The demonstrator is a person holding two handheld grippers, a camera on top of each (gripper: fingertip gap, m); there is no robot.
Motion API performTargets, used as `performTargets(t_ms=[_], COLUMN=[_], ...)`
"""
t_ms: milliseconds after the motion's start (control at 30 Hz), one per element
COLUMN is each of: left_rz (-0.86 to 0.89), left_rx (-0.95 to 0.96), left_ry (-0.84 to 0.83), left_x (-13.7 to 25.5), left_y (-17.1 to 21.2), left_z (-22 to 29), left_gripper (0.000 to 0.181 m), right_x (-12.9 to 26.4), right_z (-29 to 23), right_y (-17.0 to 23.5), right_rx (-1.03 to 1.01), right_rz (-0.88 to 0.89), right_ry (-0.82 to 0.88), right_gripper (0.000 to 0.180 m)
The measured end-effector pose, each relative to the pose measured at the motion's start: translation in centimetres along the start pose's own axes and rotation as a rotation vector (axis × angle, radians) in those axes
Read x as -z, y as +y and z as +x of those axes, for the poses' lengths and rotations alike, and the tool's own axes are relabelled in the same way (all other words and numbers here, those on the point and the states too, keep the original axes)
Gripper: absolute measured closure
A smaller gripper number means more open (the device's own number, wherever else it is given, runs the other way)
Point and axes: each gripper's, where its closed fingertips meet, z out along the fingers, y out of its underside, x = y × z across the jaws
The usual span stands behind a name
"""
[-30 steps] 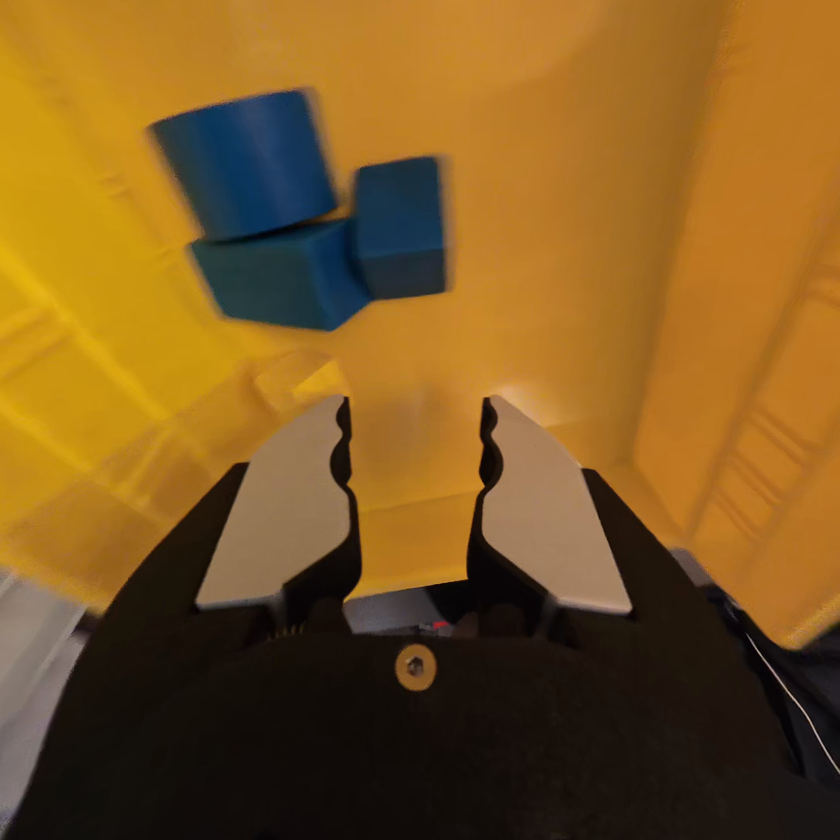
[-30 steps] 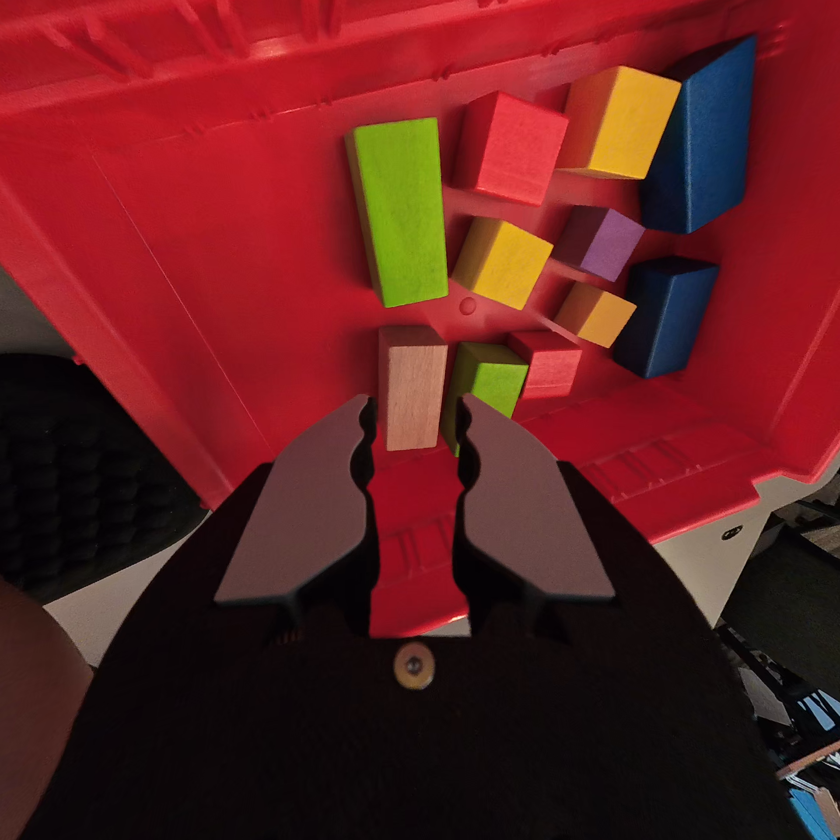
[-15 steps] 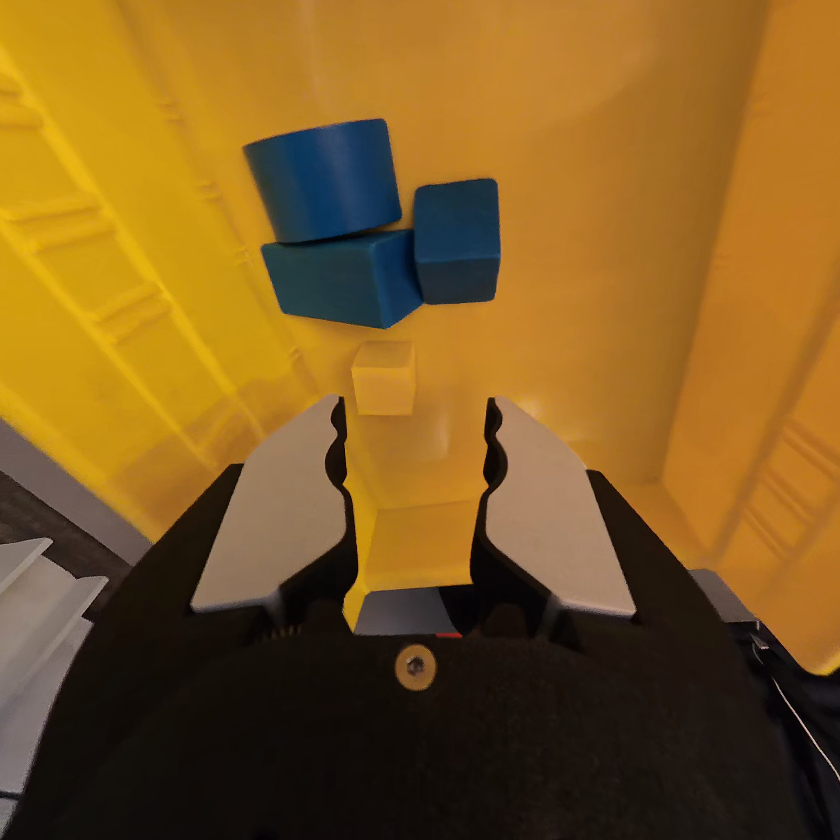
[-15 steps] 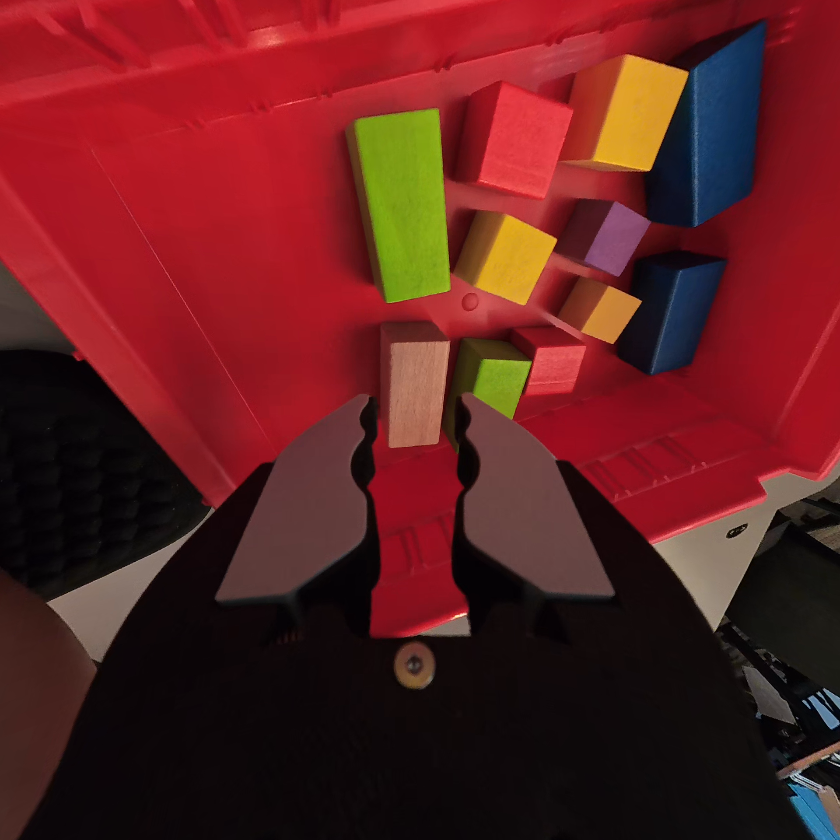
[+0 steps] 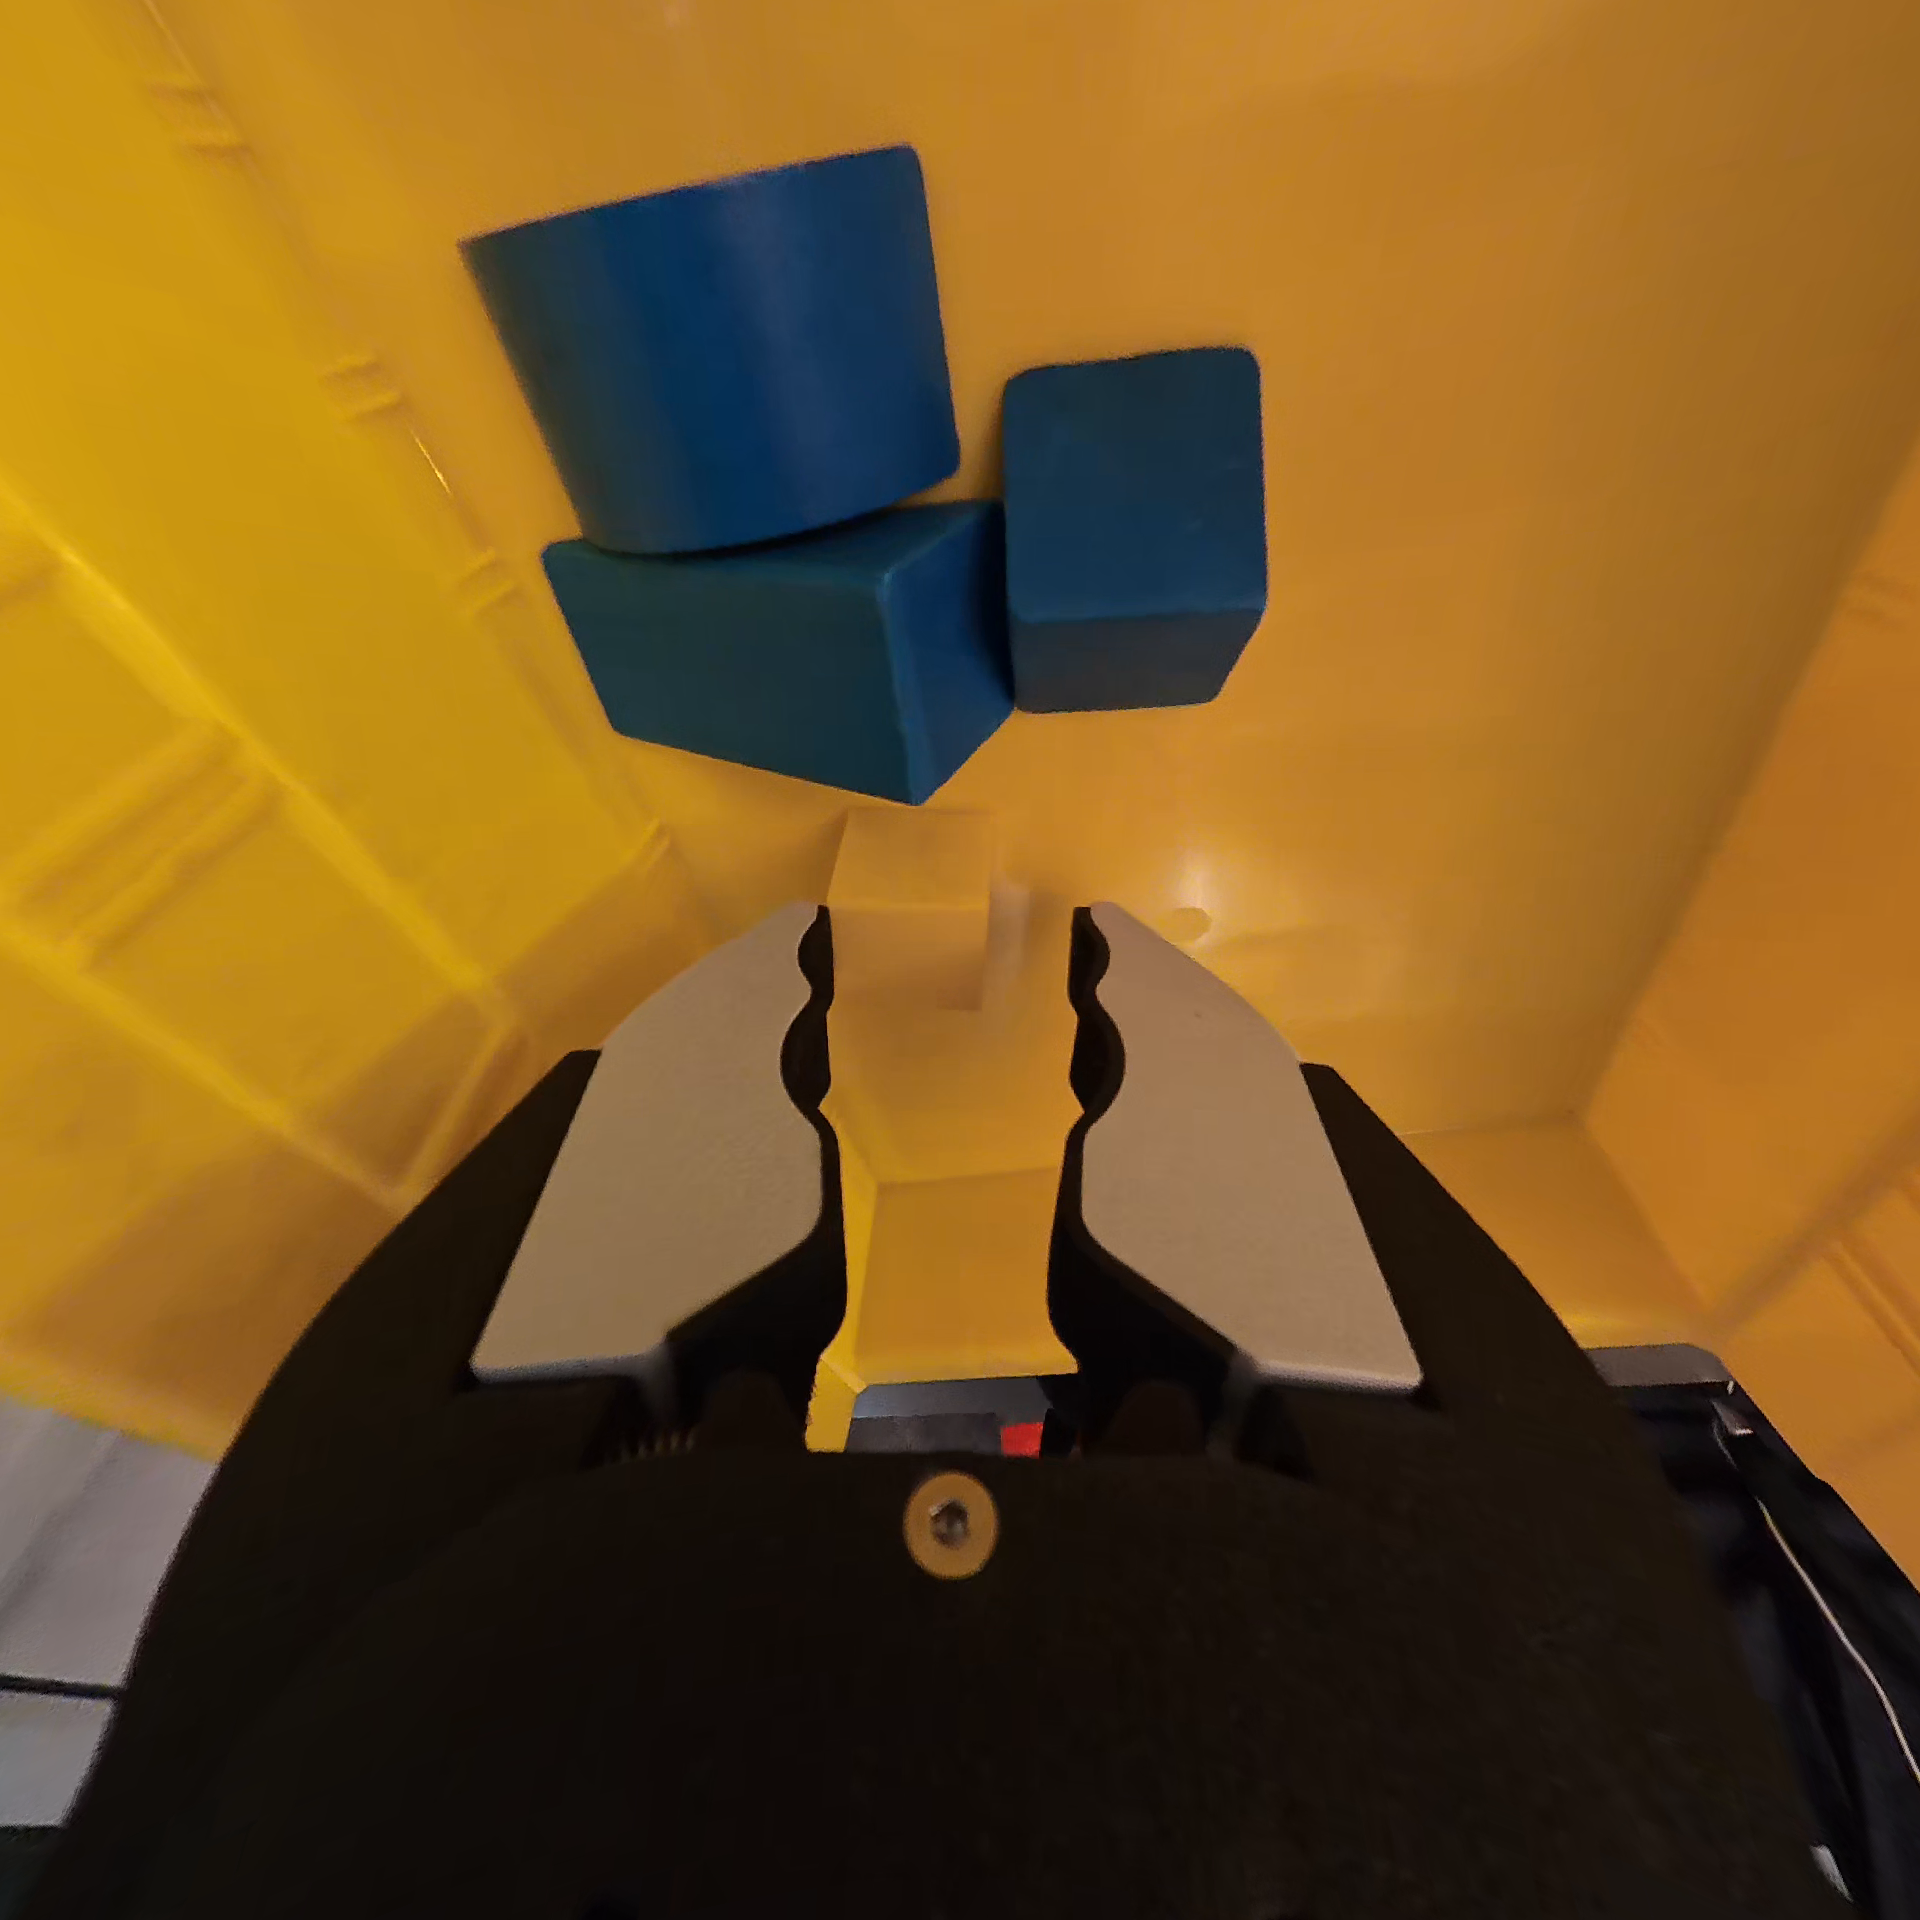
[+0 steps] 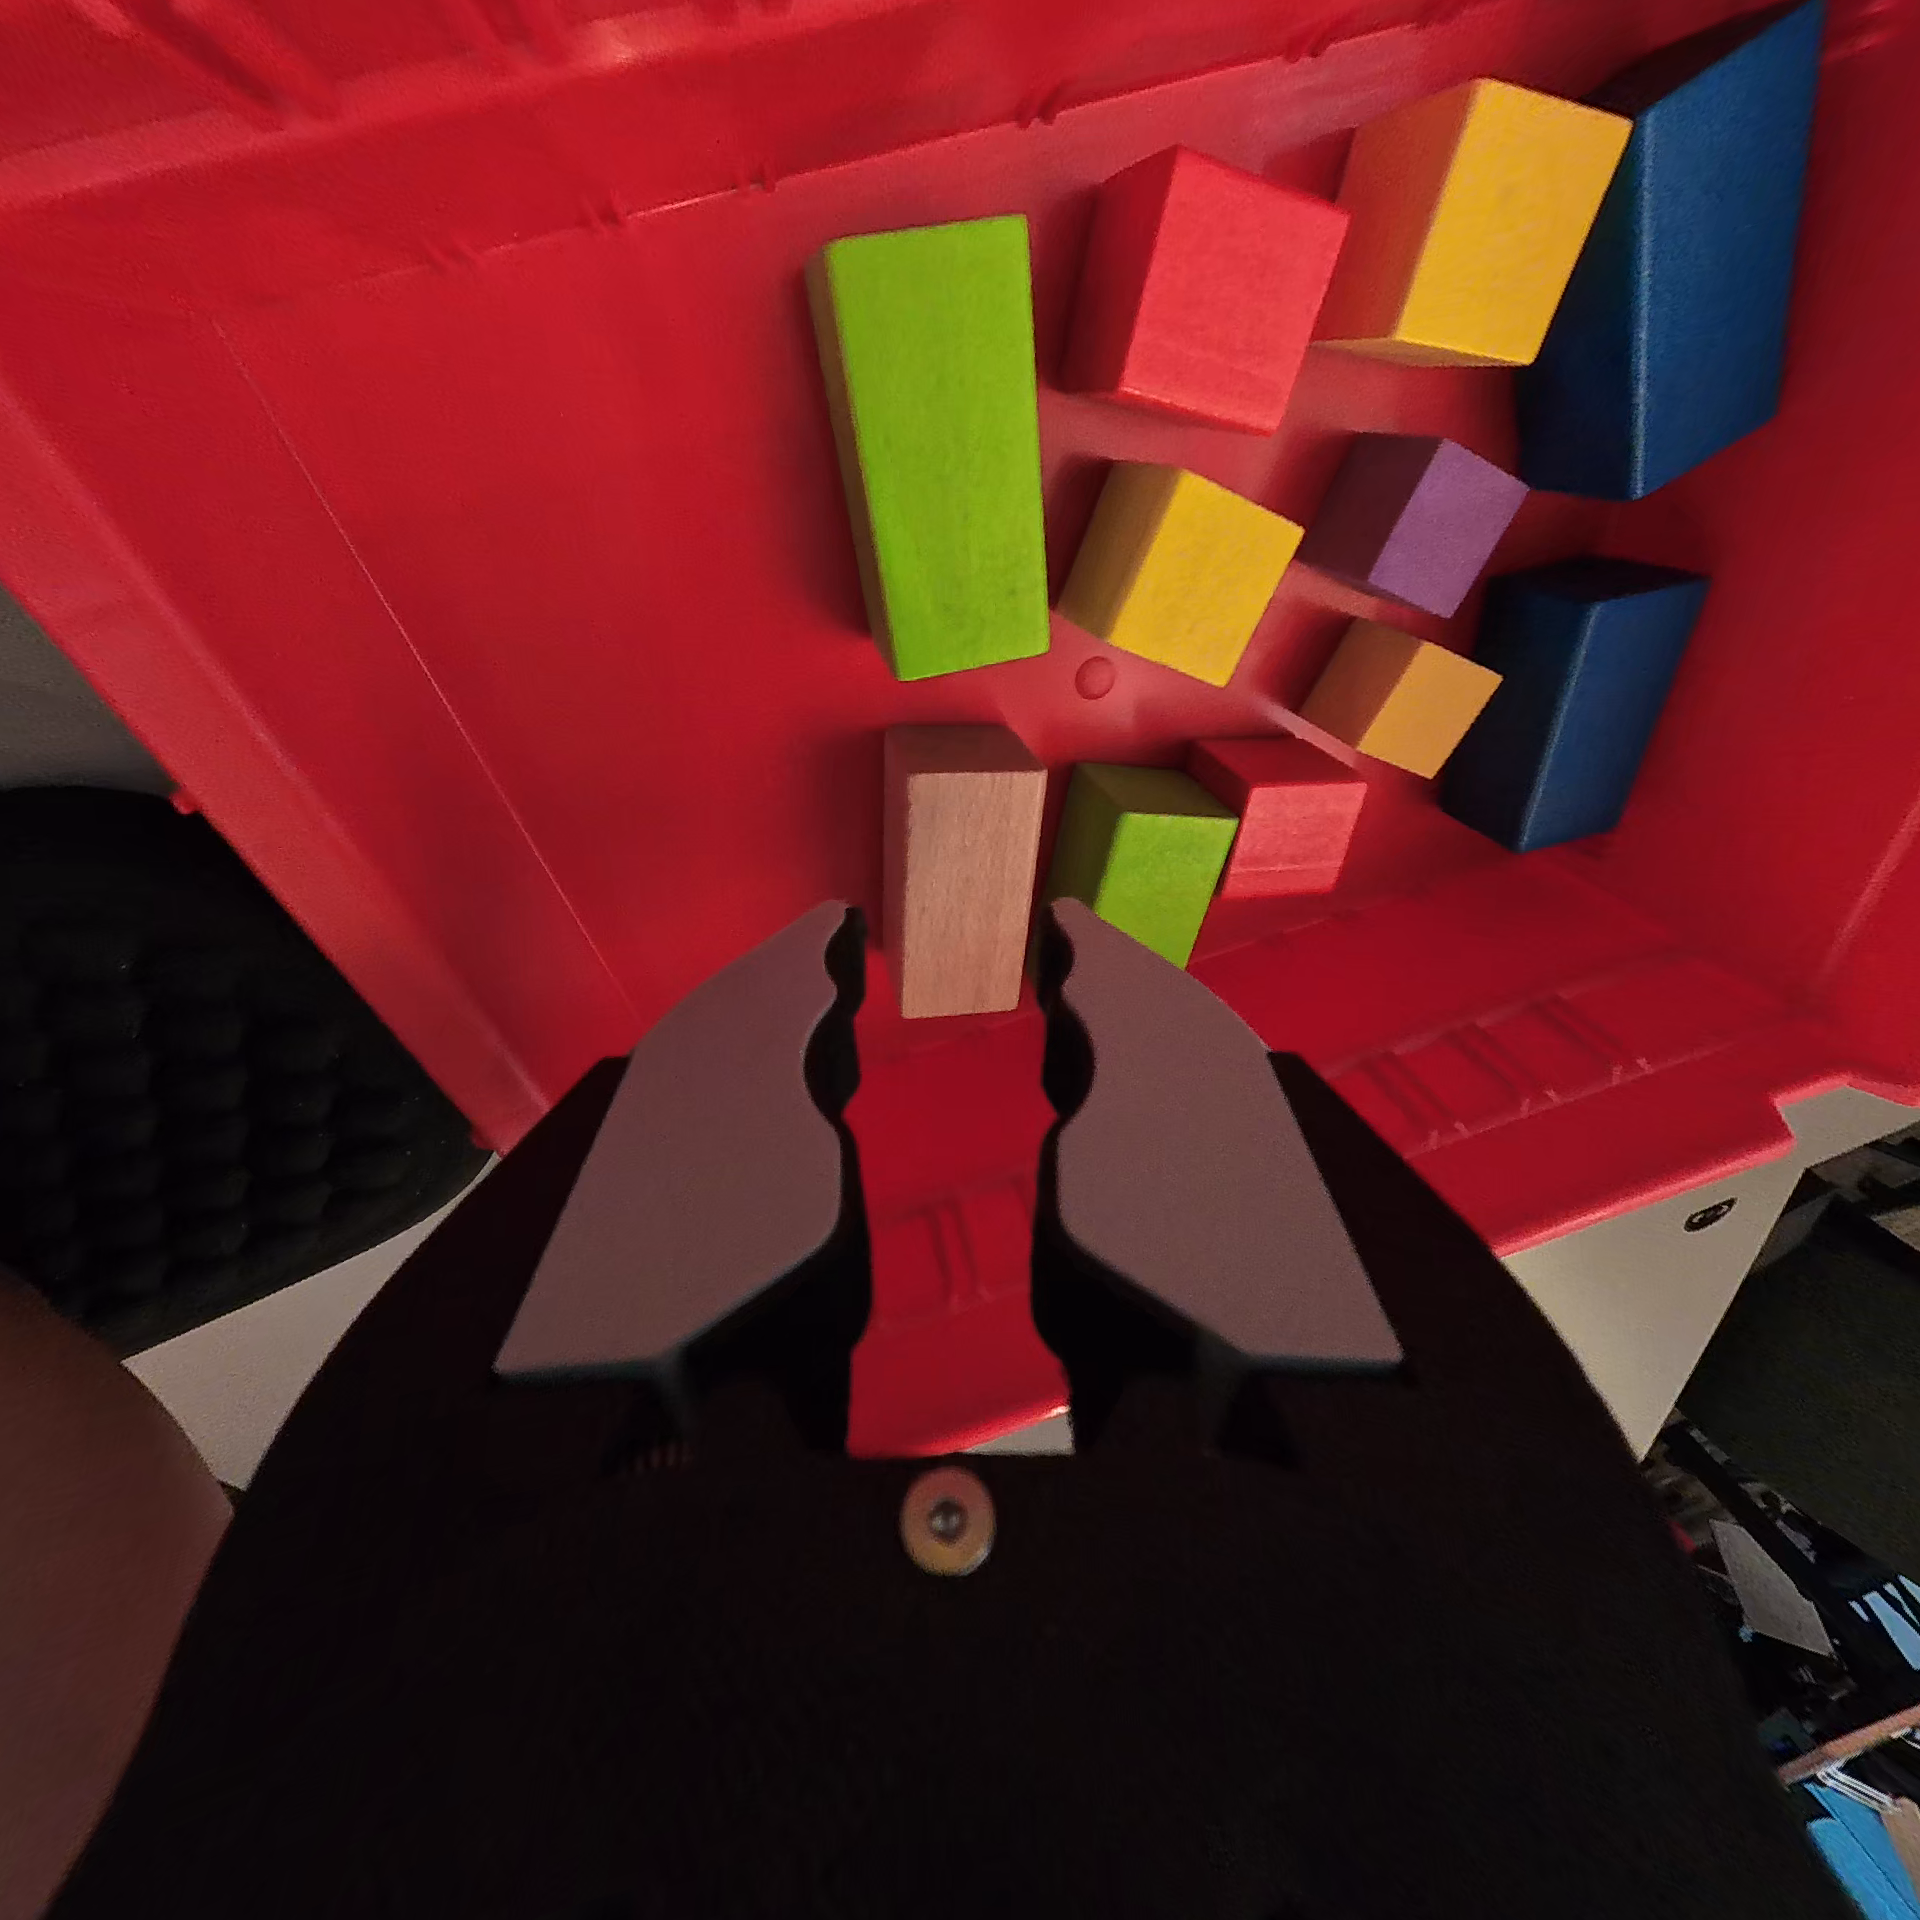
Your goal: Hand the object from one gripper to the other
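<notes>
We had the left gripper (image 5: 951, 914) low inside the yellow bin (image 5: 1455, 260), jaws apart and empty, with the small yellow cube (image 5: 914, 904) sitting just past the tips and lined up with the gap, not yet between them. We read that alignment as a pick setup: the cube looked like the object to hand over, and the opening was a bit wider than the cube, so there was room to slide in. No contact visible between fingers and cube. Just beyond it sat the blue block (image 5: 790, 655), with the blue cylinder (image 5: 727, 353) touching its far side and the blue cube (image 5: 1138, 530) against its right end; that cluster was close enough that pushing too deep could nudge it. On the other side, the right gripper (image 6: 945, 925) hovered over the red bin (image 6: 468, 416), jaws also parted, narrower, holding nothing. The natural wood block (image 6: 966, 873) lay straight ahead of its gap, the small green block (image 6: 1148, 852) just beside the right tip. Farther in were the long green block (image 6: 935, 447), the yellow, red and purple blocks, and the dark blue ones at the far right. We judged the handover not yet started: neither side had a grasp.
</notes>
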Motion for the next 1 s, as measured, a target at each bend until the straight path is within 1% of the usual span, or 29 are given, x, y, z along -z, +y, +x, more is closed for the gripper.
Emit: performTargets(t_ms=[33,100,233,300,367,433,533,567,667,733,767,833,933,1000], left_rz=[-0.002,-0.008,0.003,0.056,0.169,0.315,0.544,0.620,0.836,0.924,0.945,0.924,0.883,0.890], left_rx=[-0.002,-0.006,-0.012,-0.007,-0.020,-0.093,-0.255,-0.325,-0.561,-0.676,-0.718,-0.774,-0.841,-0.857], left_ry=[-0.005,-0.001,0.000,0.017,0.099,0.217,0.347,0.418,0.695,0.888,0.969,1.051,1.076,1.095], left_x=[0.0,0.0,0.5,1.6,3.7,6.7,11.9,13.8,19.9,23.3,24.4,25.0,24.7,24.9], left_y=[0.0,0.2,0.6,0.5,-0.1,-0.5,-0.5,-0.3,1.3,3.0,3.8,4.9,5.7,5.9], left_z=[-0.1,-0.1,-0.3,-0.3,0.9,3.2,7.0,8.9,15.3,18.9,20.3,22.3,24.2,24.9], left_gripper=[0.139,0.153,0.153,0.153,0.154,0.154,0.154,0.154,0.154,0.154,0.154,0.154,0.154,0.154], right_x=[0.0,0.1,0.6,1.3,2.7,5.7,12.4,14.5,19.5,22.0,22.7,23.1,23.5,23.6], right_z=[0.0,0.1,0.7,1.4,2.3,4.0,5.2,4.6,0.9,-1.8,-3.0,-4.4,-5.2,-6.2], right_y=[0.0,0.0,-0.5,-0.9,-1.8,-4.0,-8.7,-10.6,-16.2,-19.1,-20.2,-21.6,-22.4,-22.8], right_rx=[0.000,-0.002,-0.006,-0.008,0.007,0.040,0.060,0.080,0.210,0.294,0.332,0.378,0.388,0.402], right_rz=[-0.001,-0.004,0.026,0.046,0.091,0.221,0.535,0.663,1.026,1.221,1.279,1.308,1.338,1.389], right_ry=[0.000,0.005,0.044,0.096,0.173,0.337,0.555,0.581,0.583,0.595,0.604,0.641,0.666,0.596], right_gripper=[0.147,0.149,0.154,0.156,0.159,0.161,0.161,0.160,0.156,0.157,0.158,0.157,0.154,0.145])
